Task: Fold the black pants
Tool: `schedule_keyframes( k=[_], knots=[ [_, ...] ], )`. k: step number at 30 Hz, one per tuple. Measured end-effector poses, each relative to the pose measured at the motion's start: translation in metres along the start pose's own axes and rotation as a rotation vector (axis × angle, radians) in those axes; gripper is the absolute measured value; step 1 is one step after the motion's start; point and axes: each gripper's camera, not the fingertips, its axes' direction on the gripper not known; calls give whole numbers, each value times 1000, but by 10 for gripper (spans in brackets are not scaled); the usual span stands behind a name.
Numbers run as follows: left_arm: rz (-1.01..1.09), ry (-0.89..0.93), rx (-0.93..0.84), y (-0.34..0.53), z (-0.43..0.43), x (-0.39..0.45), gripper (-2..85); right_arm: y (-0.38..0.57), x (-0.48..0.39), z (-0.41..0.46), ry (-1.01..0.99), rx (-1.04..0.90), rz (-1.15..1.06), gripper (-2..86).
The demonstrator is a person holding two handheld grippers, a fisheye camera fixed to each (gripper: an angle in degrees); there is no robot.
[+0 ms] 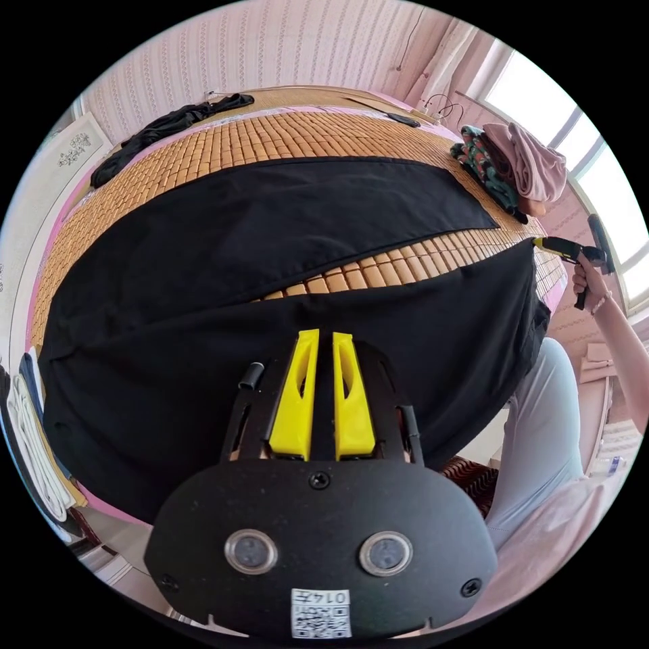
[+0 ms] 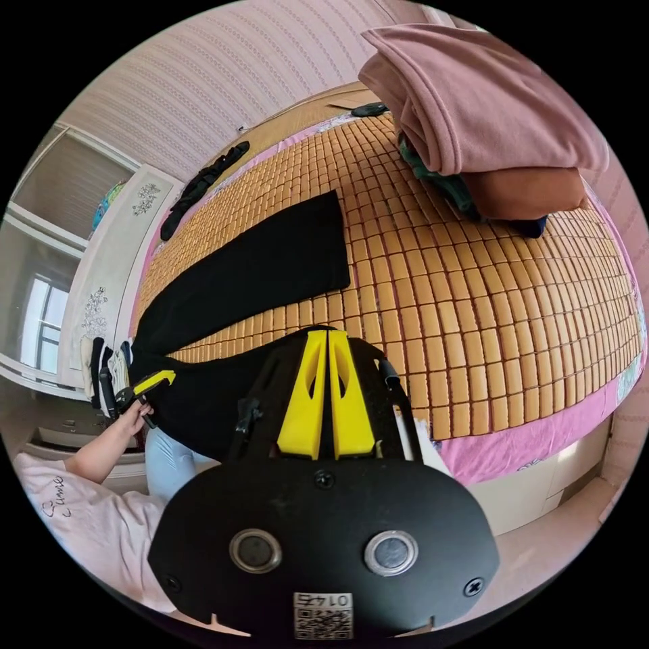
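On the bed's bamboo mat [image 2: 514, 304], pants [image 1: 270, 223] spread flat, legs apart in a V. Left gripper [image 1: 323, 338] jaws nearly closed, pinching pants fabric at the near edge. Right gripper [image 2: 328, 334] jaws nearly closed on the near leg's hem. Clothes pile [image 2: 473, 108] at the mat's far side.

Bare mat [image 2: 514, 311] open; clothes pile [image 2: 473, 108] blocks far corner

The pants [image 1: 270, 230] lie spread on the bed [image 2: 527, 324], both legs ahead of the left gripper [image 1: 323, 338]. A clothes pile [image 2: 487, 128] sits beyond the right gripper [image 2: 327, 338].
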Motion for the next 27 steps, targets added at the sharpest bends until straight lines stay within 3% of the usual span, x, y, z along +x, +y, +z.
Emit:
schedule_keyframes(
  k=[13, 16, 23, 27],
  knots=[
    [19, 97, 64, 16, -18, 14, 46, 62, 20, 24, 95, -214, 46, 50],
    [86, 120, 21, 30, -13, 32, 46, 78, 32, 34, 107, -292, 71, 16],
    [88, 123, -52, 51, 3, 38, 47, 105, 55, 20, 88, -265, 121, 6],
    [82, 124, -57, 56, 2, 31, 42, 104, 56, 19, 43, -205, 128, 48]
  ],
)
